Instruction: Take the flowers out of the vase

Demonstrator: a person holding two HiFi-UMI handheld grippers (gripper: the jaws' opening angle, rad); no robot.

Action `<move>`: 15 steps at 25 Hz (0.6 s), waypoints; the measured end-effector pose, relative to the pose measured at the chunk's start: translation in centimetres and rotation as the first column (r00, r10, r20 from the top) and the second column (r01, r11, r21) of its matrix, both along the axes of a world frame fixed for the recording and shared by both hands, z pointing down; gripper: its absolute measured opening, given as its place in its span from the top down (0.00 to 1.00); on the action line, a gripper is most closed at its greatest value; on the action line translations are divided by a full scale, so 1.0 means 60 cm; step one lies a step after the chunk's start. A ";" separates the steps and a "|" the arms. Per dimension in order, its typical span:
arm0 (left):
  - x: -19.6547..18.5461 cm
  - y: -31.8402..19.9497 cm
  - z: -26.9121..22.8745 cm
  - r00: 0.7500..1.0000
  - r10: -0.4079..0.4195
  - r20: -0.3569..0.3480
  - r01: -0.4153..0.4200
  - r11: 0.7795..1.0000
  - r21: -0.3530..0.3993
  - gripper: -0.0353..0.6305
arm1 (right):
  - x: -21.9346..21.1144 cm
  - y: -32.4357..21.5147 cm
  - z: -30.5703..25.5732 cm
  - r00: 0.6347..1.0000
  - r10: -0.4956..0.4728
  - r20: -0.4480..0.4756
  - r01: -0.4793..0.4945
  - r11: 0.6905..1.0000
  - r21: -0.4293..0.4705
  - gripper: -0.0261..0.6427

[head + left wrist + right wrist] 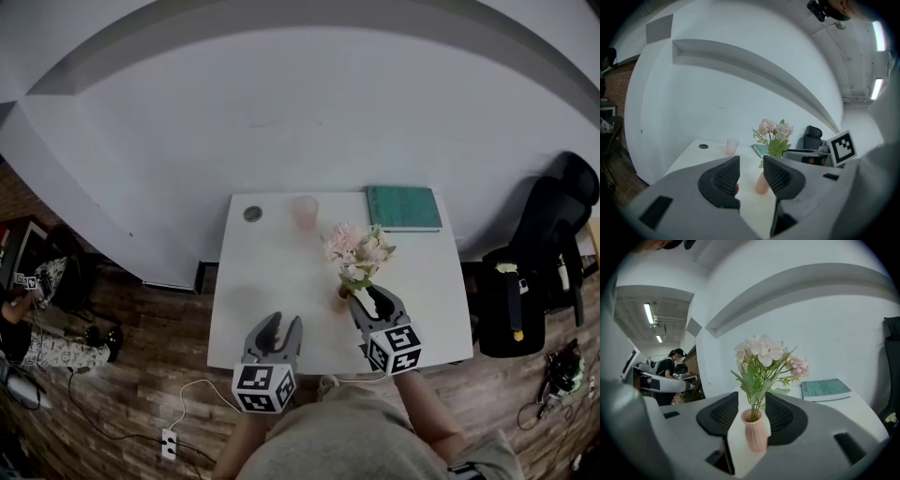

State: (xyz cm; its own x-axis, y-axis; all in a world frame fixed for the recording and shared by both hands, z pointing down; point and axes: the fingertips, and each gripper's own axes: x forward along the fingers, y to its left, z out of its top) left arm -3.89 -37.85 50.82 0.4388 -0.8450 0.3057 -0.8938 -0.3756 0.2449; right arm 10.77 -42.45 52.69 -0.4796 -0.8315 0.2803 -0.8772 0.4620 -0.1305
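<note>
A small ribbed pink vase (755, 429) holds a bunch of pale pink and white flowers (763, 351) with green leaves. It stands in the gap between the tips of my right gripper (752, 414), whose jaws are open on either side of it; whether they touch it I cannot tell. In the head view the flowers (357, 250) rise over the vase (338, 301), near the table's front, with the right gripper (372, 298) right at them. My left gripper (284, 323) hovers open to the left and holds nothing. From the left gripper (751, 176) the vase (761, 183) shows a little beyond the jaws.
On the white table (272, 281) stand a translucent pink cup (305, 212), a teal book (403, 207) and a round cable grommet (252, 214) along the back edge. A black chair (561, 217) and bag (509, 302) are at right. A person (670, 364) stands off to the left.
</note>
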 end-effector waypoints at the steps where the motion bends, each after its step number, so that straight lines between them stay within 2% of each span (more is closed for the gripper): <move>1: 0.000 -0.005 0.001 1.000 -0.004 0.000 0.004 1.000 0.000 0.73 | -0.001 -0.006 0.003 1.000 -0.006 0.000 0.006 1.000 -0.003 0.70; 15: -0.003 -0.051 0.016 0.999 -0.047 0.002 0.047 0.999 -0.015 0.73 | -0.018 -0.062 0.025 0.998 -0.057 0.009 0.057 0.998 -0.023 0.69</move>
State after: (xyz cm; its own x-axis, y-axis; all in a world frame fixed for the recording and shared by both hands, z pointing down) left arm -4.04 -40.90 51.76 0.3982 -0.8600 0.3191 -0.9108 -0.3293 0.2492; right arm 9.67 -46.19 54.18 -0.5285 -0.7962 0.2945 -0.8484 0.5080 -0.1492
